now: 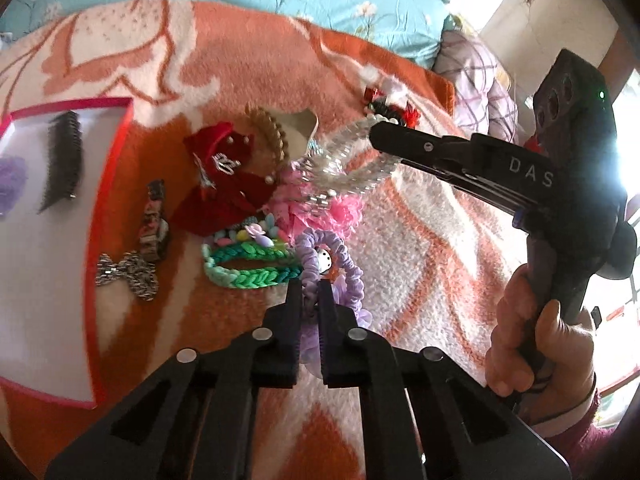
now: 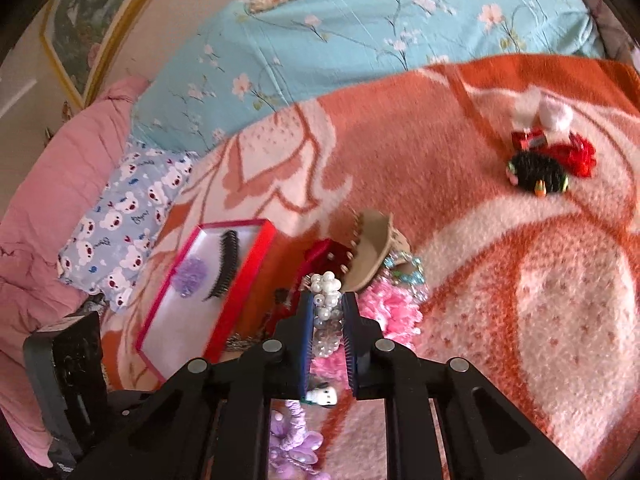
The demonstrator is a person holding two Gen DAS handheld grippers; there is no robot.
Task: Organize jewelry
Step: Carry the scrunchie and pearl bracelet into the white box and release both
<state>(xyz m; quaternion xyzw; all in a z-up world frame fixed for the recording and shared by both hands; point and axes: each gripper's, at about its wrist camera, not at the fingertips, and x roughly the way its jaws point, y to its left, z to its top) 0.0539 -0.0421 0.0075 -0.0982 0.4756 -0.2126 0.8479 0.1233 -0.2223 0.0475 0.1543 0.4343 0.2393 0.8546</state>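
Left tool [image 1: 310,286]: I have it clamped on the purple scrunchie [image 1: 336,264], at 6 o'clock of the pile.
Right tool [image 2: 328,308]: pinching the pearl band [image 2: 329,304].
Risk: the band may snag the pink ruffle [image 2: 394,308] and drag it.
Box [image 2: 244,280]: at 9 o'clock.

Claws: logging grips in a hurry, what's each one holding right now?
Left claw: closed on the purple scrunchie.
Right claw: closed on the pearl bracelet.

Red box [image 1: 120,148] cropped at left edge; purple scrunchie [image 1: 340,280] partly hidden.
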